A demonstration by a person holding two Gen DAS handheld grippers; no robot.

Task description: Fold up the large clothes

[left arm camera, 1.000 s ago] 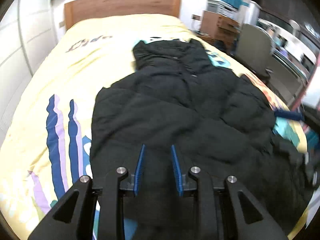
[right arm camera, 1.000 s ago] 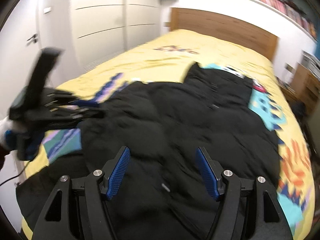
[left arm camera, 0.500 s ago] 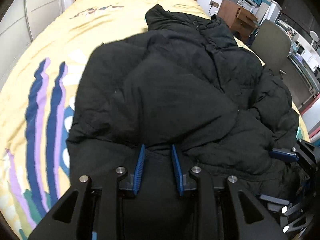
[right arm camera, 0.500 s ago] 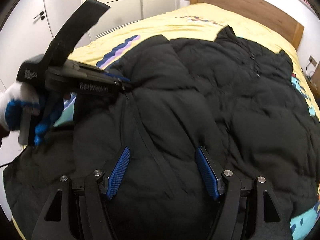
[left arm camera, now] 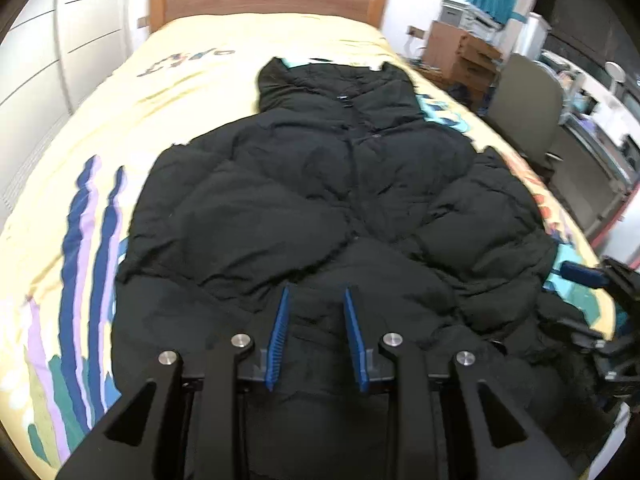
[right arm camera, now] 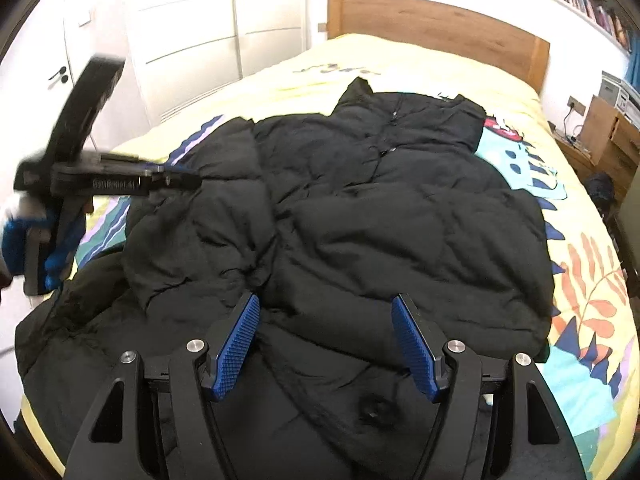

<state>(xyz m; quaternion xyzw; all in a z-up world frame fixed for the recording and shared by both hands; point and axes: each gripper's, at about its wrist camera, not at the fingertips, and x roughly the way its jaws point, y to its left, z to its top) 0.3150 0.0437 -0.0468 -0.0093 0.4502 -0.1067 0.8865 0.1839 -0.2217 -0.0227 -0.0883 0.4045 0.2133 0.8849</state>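
Note:
A large black puffer jacket [left arm camera: 320, 184] lies spread front-up on the yellow patterned bedcover [left arm camera: 160, 100], collar toward the headboard. Its lower part is bunched and folded near me. My left gripper [left arm camera: 316, 290] hovers over that lower fold with a narrow gap. Black cloth fills the gap, and a pinch cannot be made out. From the right wrist view the left gripper [right arm camera: 188, 176] reaches in over the jacket's [right arm camera: 400, 200] left sleeve side. My right gripper [right arm camera: 326, 298] stands wide open above the hem, nothing between its pads. One of its blue fingers [left arm camera: 580, 274] shows at the jacket's right edge.
A wooden headboard [right arm camera: 432, 24] closes the far end of the bed. White wardrobe doors [right arm camera: 192, 40] line the left side. A wooden drawer unit [left arm camera: 460, 56] and a grey chair [left arm camera: 528, 96] stand to the right. A gloved hand [right arm camera: 16, 232] grips the left tool.
Both cameras have drawn back from the jacket since half a second ago, so more bed shows. The gaps of both grippers look unchanged.

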